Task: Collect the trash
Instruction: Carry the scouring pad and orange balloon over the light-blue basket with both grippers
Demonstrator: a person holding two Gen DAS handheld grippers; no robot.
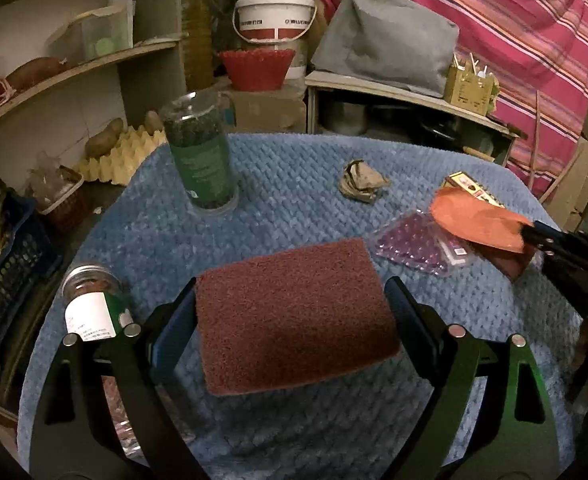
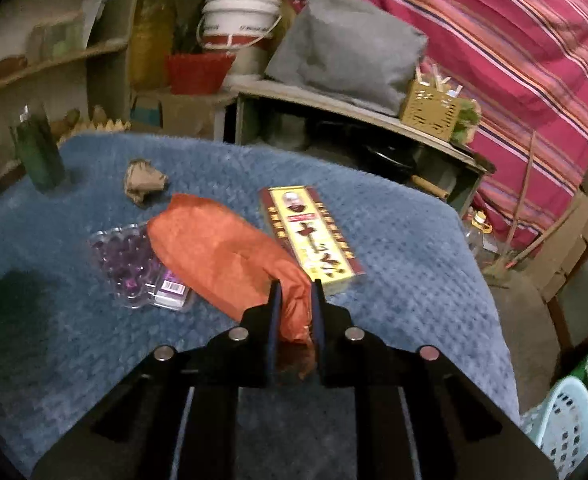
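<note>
My left gripper point(image 1: 292, 292) is closed on a flat maroon scouring pad point(image 1: 294, 312), whose two side edges sit against the pads just above the blue cloth-covered table point(image 1: 294, 208). In the right wrist view, my right gripper point(image 2: 295, 292) is shut on one end of a crumpled orange paper point(image 2: 222, 248), which slants across the table. The same orange paper point(image 1: 477, 220) shows at the right of the left wrist view. A crumpled brown paper ball point(image 1: 363, 186) lies farther back. A purple blister tray point(image 2: 134, 264) lies partly under the orange paper.
A yellow-and-red box point(image 2: 313, 236) lies right of the orange paper. A tall green jar point(image 1: 202, 156) stands at the back left and a small jar point(image 1: 94, 304) lies near the left edge. A light-blue basket point(image 2: 565, 420) sits on the floor at right, a dark crate point(image 1: 10, 276) at left.
</note>
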